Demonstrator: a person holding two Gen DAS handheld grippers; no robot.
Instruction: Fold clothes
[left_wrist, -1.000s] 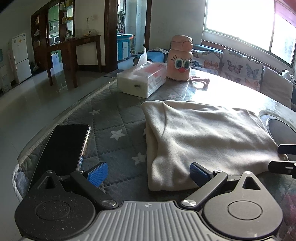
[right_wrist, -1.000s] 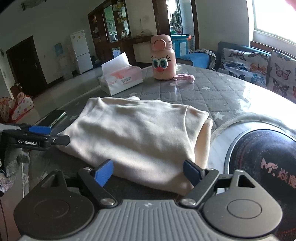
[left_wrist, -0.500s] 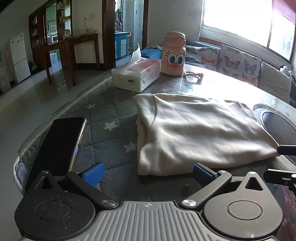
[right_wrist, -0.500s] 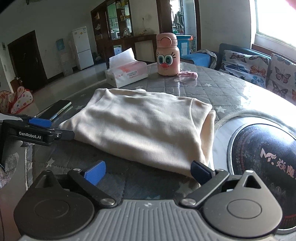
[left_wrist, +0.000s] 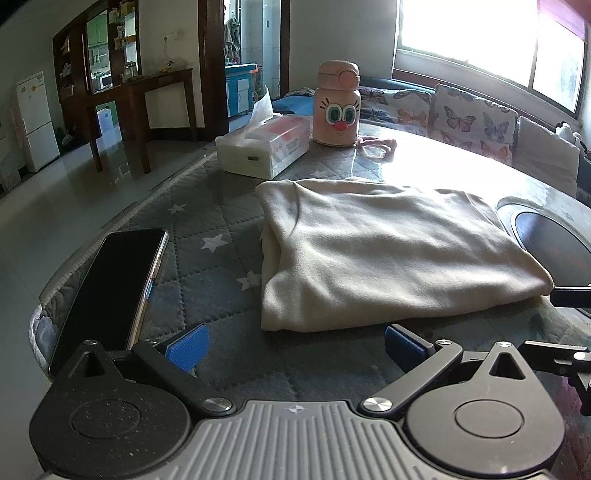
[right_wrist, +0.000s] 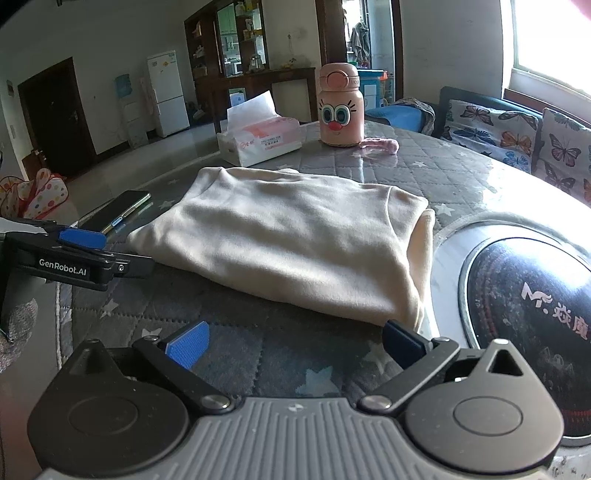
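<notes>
The cream fleece garment (right_wrist: 303, 243) lies folded into a neat rectangle mid-desk, so the folding looks done, or nearly (perhaps one more fold). Left tongs (left_wrist: 295, 345) spread wide, empty, short of its near edge; right tongs (right_wrist: 295, 345), jaws opening, nothing between them. The desk (left_wrist: 207, 254) wears grey star-quilted cloth, carrying a black smartphone (left_wrist: 110, 288), white tissue box (left_wrist: 264, 147) and pink cartoon-eyed bottle (left_wrist: 338, 107). A sunlit living room lies behind.

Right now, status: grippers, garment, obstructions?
Left gripper open, empty. Right gripper opening, nothing between jaws. Cream garment folded flat on table, untouched. Phone left of it, clear.
</notes>
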